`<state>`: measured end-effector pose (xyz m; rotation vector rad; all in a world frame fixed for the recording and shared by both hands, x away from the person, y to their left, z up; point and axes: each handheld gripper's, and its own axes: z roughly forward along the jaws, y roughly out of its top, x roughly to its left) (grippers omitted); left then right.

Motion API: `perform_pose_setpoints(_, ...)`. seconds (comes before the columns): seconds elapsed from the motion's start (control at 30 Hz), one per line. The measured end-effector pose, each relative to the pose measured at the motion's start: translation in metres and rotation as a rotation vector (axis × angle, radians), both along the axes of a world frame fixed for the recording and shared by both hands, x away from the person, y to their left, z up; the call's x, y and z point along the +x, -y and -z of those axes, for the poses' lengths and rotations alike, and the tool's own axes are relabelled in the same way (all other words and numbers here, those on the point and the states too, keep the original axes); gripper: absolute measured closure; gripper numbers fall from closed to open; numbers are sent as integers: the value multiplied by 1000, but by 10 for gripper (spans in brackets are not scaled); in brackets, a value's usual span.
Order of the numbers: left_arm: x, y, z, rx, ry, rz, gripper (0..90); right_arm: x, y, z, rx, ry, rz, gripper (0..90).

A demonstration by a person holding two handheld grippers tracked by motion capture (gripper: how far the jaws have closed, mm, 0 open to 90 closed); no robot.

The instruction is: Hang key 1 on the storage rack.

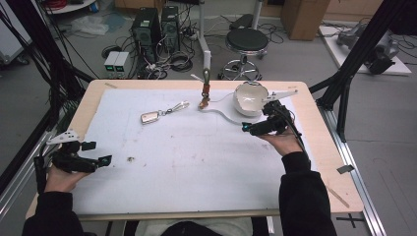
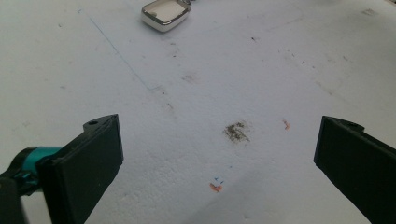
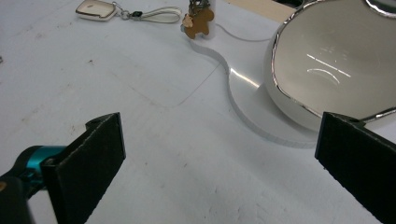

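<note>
The right gripper (image 1: 249, 129) sits right of centre in the high view with its jaws spread wide and nothing between them, just beside the white bowl (image 1: 250, 99) in the upper right of the frame; the left gripper (image 1: 101, 155) rests at the lower left, jaws equally wide and empty, well apart from everything. The bowl looks like glazed ceramic with a metallic rim, so I judge it stiff, fairly heavy, slippery and breakable; the rim wall nearest the right gripper seems the best hold, one jaw inside and one outside. The right gripper view shows the bowl (image 3: 327, 60) tilted on a clear curved plate (image 3: 261, 112), which is faint from above; the left gripper view shows the silver key fob (image 2: 166, 14) at its top edge, over stained table (image 2: 233, 84).
</note>
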<state>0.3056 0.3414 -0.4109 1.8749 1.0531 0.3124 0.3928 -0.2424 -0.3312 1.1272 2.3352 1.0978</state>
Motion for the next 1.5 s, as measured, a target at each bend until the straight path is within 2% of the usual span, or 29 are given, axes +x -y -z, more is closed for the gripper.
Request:
perform_pose_setpoints(0.23, 0, -1, 1, -2, 2, -2, 17, -9, 13, 18, 5, -18, 31, 7)
perform_pose_setpoints(0.5, 0, -1, 1, 1, 4, -6, 17, -17, 21, 34, 12, -37, 36, 7)
perform_pose_setpoints(0.67, 0, -1, 2, 0, 4, -12, 18, -22, 24, 40, 20, -32, 36, 7)
perform_pose_setpoints(0.77, 0, -1, 3, 4, 3, -17, 18, -26, 27, 48, 26, -52, 38, 7)
perform_pose_setpoints(1.1, 0, -1, 3, 2, 6, -18, 18, -33, 33, 65, 36, -66, 41, 7)
perform_pose_setpoints(1.33, 1, 1, 4, 11, -1, -16, 18, -41, 38, 75, 33, -56, 44, 7)
perform_pose_setpoints(1.5, 5, 4, 4, 23, -10, -5, 17, -51, 44, 80, 40, -13, 50, 7)
